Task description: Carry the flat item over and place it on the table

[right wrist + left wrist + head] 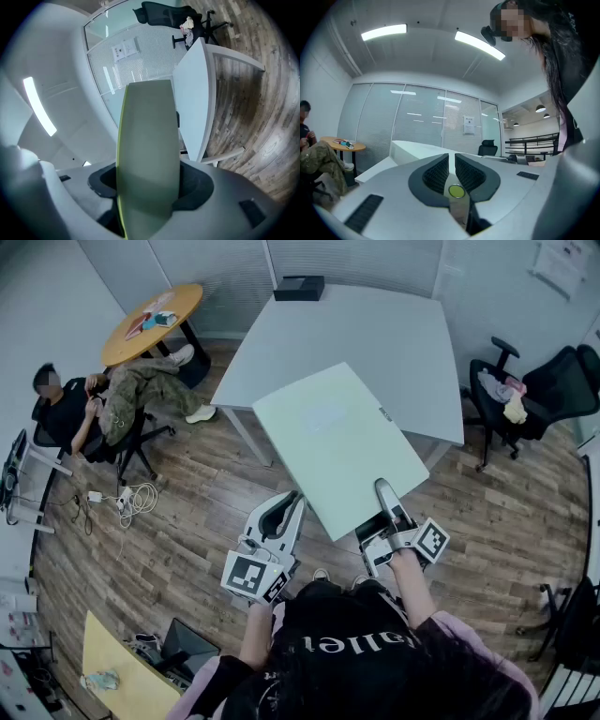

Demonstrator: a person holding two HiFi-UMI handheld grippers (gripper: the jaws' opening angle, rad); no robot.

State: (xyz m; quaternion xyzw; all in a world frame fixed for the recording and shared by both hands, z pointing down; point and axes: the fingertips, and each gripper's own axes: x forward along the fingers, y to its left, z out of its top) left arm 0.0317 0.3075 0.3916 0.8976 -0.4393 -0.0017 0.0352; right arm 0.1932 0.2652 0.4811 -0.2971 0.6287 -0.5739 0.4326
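Pale green flat board is up in the air, tilted, its far corner over the near edge of the white bench and its near end above the wood floor. The right tongs are clamped on that near edge, one pad on top and one below. The left tongs are narrow, with a slim gap and nothing between them. A black box sits at the bench's far edge, its contents hidden. The paper notice on the glass wall is too small to read.
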